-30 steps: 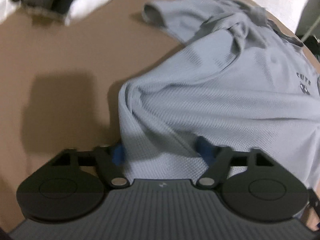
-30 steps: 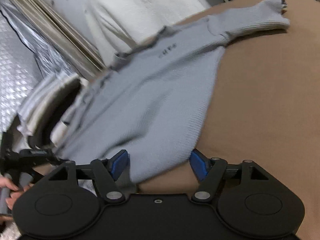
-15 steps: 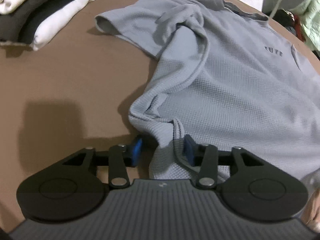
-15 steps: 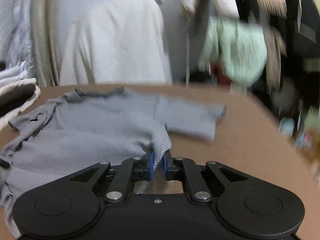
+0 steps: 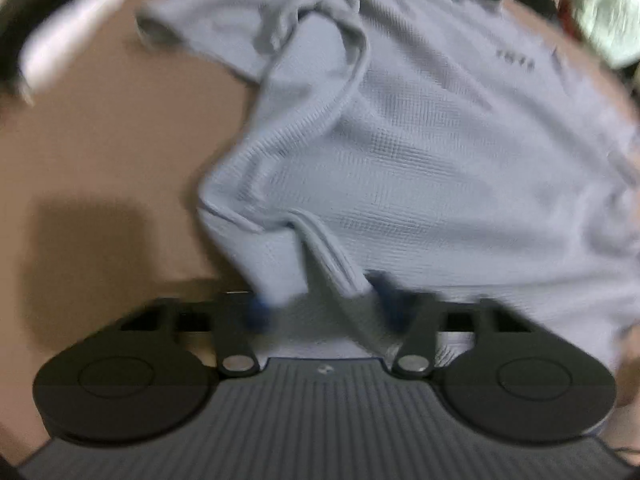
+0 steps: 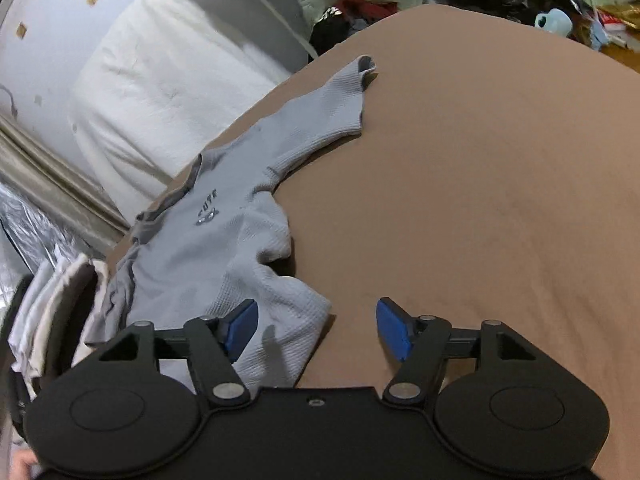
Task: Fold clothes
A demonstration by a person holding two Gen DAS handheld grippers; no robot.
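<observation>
grey t-shirt (image 6: pixel 224 236) lies spread on the brown table (image 6: pixel 480 200), wrinkled, no fold made yet. collar far left, hem near, long axis near-to-far. left gripper (image 5: pixel 320 312) is closing on a bunched hem fold. right gripper (image 6: pixel 316 328) is opening wide, hem corner between the jaws, untouched. folded stack (image 6: pixel 52 304) at left.

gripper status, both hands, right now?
Left gripper: jaws closing around a bunched hem fold of the grey shirt; the frame is too blurred to confirm the pinch.
Right gripper: jaws opening, holding nothing; the shirt corner lies loose between them.
</observation>
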